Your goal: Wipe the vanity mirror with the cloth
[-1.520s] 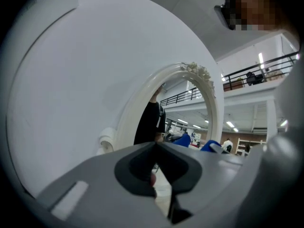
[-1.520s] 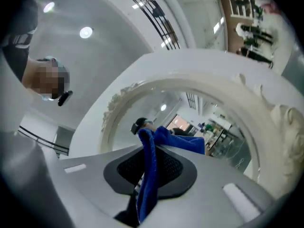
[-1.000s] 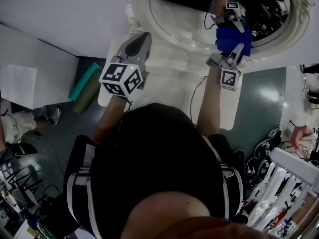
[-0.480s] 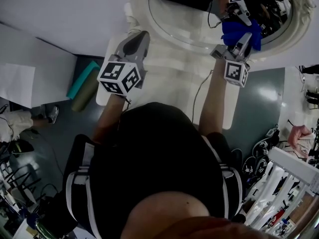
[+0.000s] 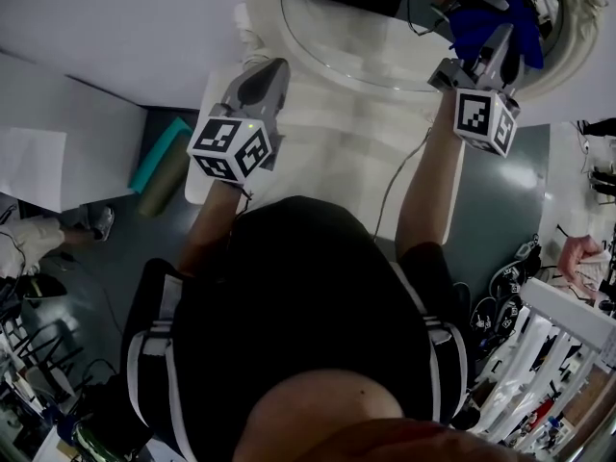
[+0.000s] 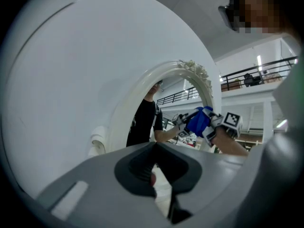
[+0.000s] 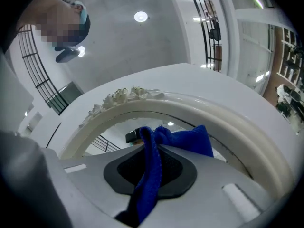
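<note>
The right hand-held gripper point(image 5: 497, 44) is squeezed tight on the blue cloth point(image 5: 525, 29). It holds the cloth up against the glass of the round vanity mirror point(image 5: 356, 38), near the right side of its white frame point(image 7: 209, 112). A bit of the cloth sticks out past the jaws and a bit hangs down between them. The left hand-held gripper point(image 5: 268, 80) has its jaws closed together with nothing in them. It is held over the white desk point(image 5: 332, 157), near the bottom left of the mirror, not touching the glass.
</note>
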`<state>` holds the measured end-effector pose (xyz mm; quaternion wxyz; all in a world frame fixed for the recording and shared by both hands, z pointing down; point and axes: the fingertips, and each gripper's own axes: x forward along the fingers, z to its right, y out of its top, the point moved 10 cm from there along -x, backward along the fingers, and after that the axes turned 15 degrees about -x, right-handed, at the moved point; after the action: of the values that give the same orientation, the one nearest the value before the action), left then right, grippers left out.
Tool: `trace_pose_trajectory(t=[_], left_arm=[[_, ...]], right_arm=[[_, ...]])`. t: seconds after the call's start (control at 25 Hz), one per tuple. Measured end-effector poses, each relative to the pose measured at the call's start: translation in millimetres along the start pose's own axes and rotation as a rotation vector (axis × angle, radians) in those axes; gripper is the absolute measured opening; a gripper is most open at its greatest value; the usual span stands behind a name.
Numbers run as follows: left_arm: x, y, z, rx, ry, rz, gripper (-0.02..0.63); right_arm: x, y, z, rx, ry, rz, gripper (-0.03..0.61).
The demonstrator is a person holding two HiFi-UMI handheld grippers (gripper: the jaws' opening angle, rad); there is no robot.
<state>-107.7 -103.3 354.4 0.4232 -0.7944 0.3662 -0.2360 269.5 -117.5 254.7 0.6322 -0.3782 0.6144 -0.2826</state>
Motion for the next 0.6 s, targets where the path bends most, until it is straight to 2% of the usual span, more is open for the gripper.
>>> trace_pose_trajectory(t=[0.6], left_arm=[[-5,-1,-5,-0.018,0.018,0.000,0.011]], right_arm=[[66,86,-45,-0.349,0.266,-0.039,0.041]])
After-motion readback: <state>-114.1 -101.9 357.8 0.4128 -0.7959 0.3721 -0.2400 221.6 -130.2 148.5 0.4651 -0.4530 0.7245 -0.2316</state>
